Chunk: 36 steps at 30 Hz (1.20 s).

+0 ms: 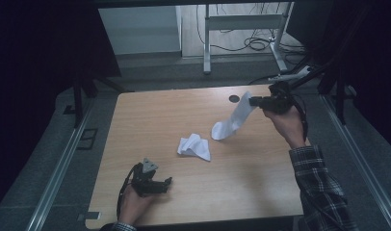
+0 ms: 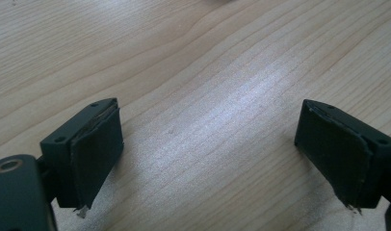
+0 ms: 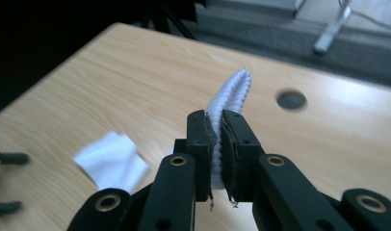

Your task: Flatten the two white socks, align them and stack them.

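Two white socks: right hand-held gripper (image 1: pixel 252 101) clamped on one sock (image 1: pixel 233 120), upper right; crumpled sock (image 1: pixel 194 146) mid-worktop (image 1: pixel 261 183); left hand-held gripper (image 1: pixel 168 182) jaws apart, lower left.

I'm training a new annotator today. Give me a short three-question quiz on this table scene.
1. What does the right hand-held gripper clamp?
2. True or false: the left hand-held gripper is shut.
3. Which lies crumpled mid-table: (a) a sponge, (b) a second white sock, (c) a cup?

Key: 1. A white sock, hanging with its lower end touching the wooden table. 2. False; its jaws stand wide apart, nothing between them. 3. b.
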Tool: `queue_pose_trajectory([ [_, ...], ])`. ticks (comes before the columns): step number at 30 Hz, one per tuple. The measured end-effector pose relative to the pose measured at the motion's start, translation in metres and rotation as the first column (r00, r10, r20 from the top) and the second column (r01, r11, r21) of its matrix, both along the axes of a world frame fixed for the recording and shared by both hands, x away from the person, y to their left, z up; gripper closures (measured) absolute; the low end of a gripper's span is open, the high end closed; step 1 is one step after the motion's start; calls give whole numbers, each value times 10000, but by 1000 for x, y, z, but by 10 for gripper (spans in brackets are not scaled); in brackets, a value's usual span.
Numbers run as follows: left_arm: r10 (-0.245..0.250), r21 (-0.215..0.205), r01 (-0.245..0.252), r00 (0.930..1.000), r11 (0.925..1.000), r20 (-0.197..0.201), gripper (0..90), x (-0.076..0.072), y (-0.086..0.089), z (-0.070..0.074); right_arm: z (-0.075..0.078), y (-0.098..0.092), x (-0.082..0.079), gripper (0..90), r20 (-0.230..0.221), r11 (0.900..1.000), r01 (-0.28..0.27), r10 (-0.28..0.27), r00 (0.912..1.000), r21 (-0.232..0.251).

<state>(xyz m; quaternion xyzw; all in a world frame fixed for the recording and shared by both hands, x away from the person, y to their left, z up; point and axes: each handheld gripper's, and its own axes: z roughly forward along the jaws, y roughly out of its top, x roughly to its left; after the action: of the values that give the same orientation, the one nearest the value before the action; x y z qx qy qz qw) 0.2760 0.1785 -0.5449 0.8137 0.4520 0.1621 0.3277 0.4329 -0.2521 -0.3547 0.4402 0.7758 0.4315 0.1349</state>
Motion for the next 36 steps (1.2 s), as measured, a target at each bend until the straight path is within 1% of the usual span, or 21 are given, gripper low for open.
queue_pose_trajectory([
  [5,-29,28,29,10000,10000,12,97,0,0,0,-32,-27,0,807,-397,9978,531,-547,9977,-399],
  [7,-18,57,18,10000,10000,-4,98,0,0,0,-44,-37,-1,804,-493,9950,730,-765,9958,-686],
  [10,114,7,-114,9999,9999,-27,99,1,-1,0,-61,-50,-4,798,-703,9908,986,-1053,9920,-926],
  [11,159,-8,-159,9999,9999,-27,100,1,-1,0,-66,-54,-5,796,-705,9901,1026,-1096,9915,-963],
  [13,176,-4,-176,9998,9998,-15,100,2,-2,0,-77,-62,-8,790,-794,9862,1144,-1244,9890,-1200],
  [17,192,4,-192,9998,9998,-15,99,3,-2,0,-101,-80,-13,783,-1107,9826,1337,-1482,9827,-1287],
  [18,155,29,-155,9999,9999,-6,99,5,-3,0,-110,-86,-16,782,-1195,9806,1410,-1576,9802,-1360],
  [22,193,-4,-193,9998,9998,14,99,6,-4,0,-131,-96,-22,777,-1431,9766,1494,-1718,9747,-1544],
  [25,149,42,-149,9999,9999,5,99,7,-4,0,-150,-102,-26,765,-1586,9708,1495,-1802,9708,-1878],
  [27,120,60,-120,9999,9999,7,99,7,-4,0,-162,-104,-28,750,-1718,9689,1465,-1817,9682,-1996],
  [28,119,60,-119,9999,9999,11,98,7,-5,0,-166,-105,-29,735,-1750,9688,1461,-1820,9676,-2000],
  [29,162,-3,-162,9999,9999,27,98,7,-5,0,-167,-108,-29,731,-1721,9736,1432,-1741,9696,-1778],
  [30,162,5,-162,9999,9999,25,98,7,-5,0,-167,-109,-29,717,-1755,9744,1426,-1731,9691,-1736],
  [31,145,38,-145,9999,9999,12,98,8,-5,0,-164,-110,-30,702,-1617,9715,1479,-1786,9705,-1850],
  [32,153,41,-153,9999,9999,1,98,8,-5,0,-162,-111,-31,683,-1483,9713,1538,-1816,9721,-1813],
  [33,169,45,-169,9999,9998,2,99,8,-5,0,-161,-113,-31,671,-1392,9735,1521,-1767,9744,-1709],
  [34,181,47,-181,9998,9998,-2,99,8,-5,0,-161,-114,-32,648,-1417,9772,1509,-1722,9748,-1494],
  [35,219,67,-219,9997,9997,-50,101,9,-5,1,-161,-114,-33,633,-1436,9774,1511,-1723,9745,-1475],
  [36,242,102,-241,9997,9997,-96,112,9,-5,2,-161,-115,-34,617,-1351,9768,1454,-1671,9766,-1574],
])
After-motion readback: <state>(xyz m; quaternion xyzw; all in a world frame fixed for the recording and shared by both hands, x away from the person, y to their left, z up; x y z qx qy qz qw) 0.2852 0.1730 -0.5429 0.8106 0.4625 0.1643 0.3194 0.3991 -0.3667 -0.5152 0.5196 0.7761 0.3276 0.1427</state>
